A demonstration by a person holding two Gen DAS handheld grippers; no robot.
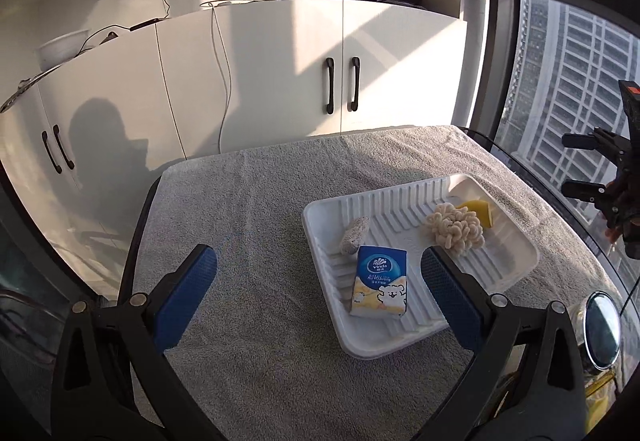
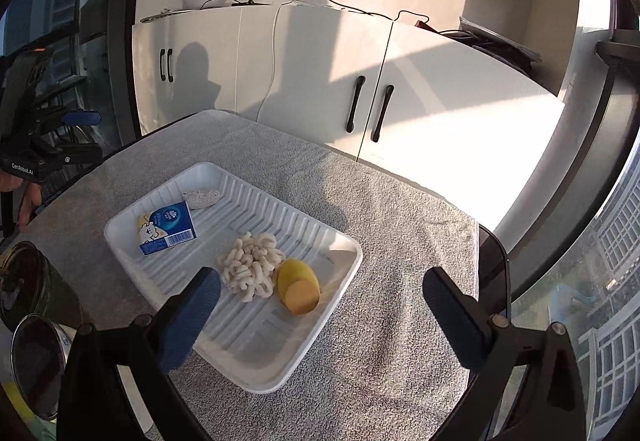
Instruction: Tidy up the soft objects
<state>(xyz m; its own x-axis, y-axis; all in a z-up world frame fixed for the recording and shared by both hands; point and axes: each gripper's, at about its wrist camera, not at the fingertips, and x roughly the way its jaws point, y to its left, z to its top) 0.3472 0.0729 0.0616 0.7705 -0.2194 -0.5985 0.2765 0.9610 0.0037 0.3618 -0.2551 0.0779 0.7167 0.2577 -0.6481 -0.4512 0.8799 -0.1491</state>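
Four soft things lay in the white ribbed tray [image 1: 516, 253] on the towel-covered counter [image 1: 260, 209]: a Vinda tissue pack [image 1: 380, 282], a small grey pumice-like sponge [image 1: 354, 235], a cream chenille scrubber [image 1: 456, 231] and a yellow sponge [image 1: 478, 210].

We saw the left gripper [image 1: 319, 267] with its jaws spread wide and nothing between the blue pads; the tissue pack sat ahead of them, nearer the right-hand pad, and that pad overlapped the tray's near edge in our view. The right gripper [image 2: 320, 291] also had its jaws wide apart and gripped nothing; the chenille scrubber and the yellow sponge lay just beyond its left-hand pad, clear of both pads.

Our left wrist view showed the front of the pack, where we read "vinda" on a blue badge above a cartoon bear; smaller print below it was too fine for us. Our right wrist view showed the pack turned the other way, with a barcode strip along one edge, and it showed the yellow sponge as a rounded lump with a flat orange face, which the left view hid behind the scrubber. That view also caught the other gripper at the far left edge, lettered "GenRobot.AI". White cabinets [image 1: 280, 73] with black handles stood behind the counter in both views.
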